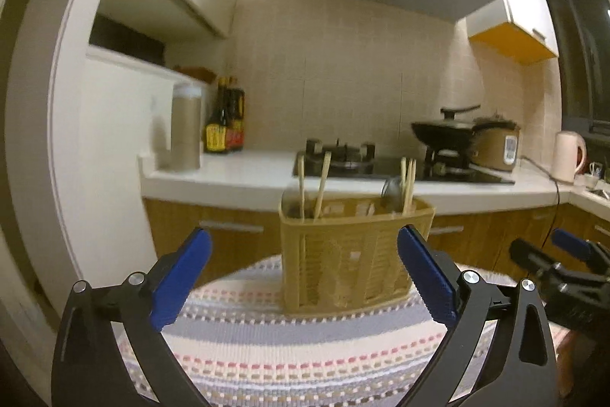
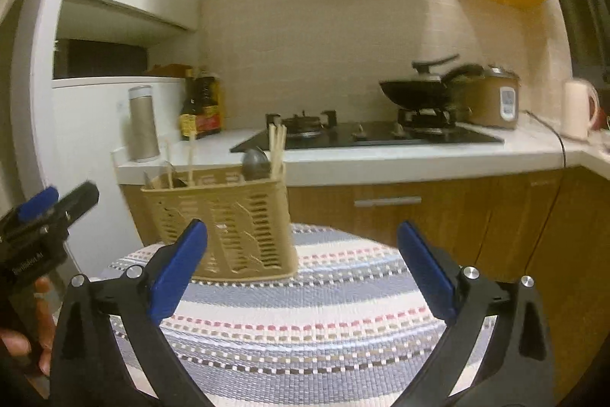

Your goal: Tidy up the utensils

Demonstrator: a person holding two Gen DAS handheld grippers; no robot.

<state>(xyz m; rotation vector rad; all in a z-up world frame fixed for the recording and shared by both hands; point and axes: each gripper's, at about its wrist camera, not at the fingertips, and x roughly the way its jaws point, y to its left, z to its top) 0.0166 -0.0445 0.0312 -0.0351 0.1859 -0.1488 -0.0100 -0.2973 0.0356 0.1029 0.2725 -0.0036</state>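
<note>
A tan slotted utensil basket (image 1: 354, 254) (image 2: 228, 224) stands on a round table with a striped cloth (image 1: 305, 349) (image 2: 324, 311). Wooden chopsticks (image 1: 323, 185) (image 2: 276, 147) and a grey spoon (image 2: 255, 163) stick up out of it. My left gripper (image 1: 305, 277) is open, hovering over the cloth with the basket just beyond its blue pads (image 1: 183, 277). My right gripper (image 2: 303, 273) is open too, with the basket behind its left pad (image 2: 179, 273). Nothing lies between either pair of jaws. Each gripper shows at the edge of the other's view.
Behind the table runs a white counter (image 1: 244, 174) with a gas hob (image 2: 366, 134), a black wok (image 2: 415, 92), a rice cooker (image 2: 495, 98), sauce bottles (image 1: 225, 124), a tall canister (image 1: 186, 128) and a kettle (image 1: 570, 155). Wooden cabinets (image 2: 419, 208) below. A hand (image 2: 23, 342) holds the left gripper.
</note>
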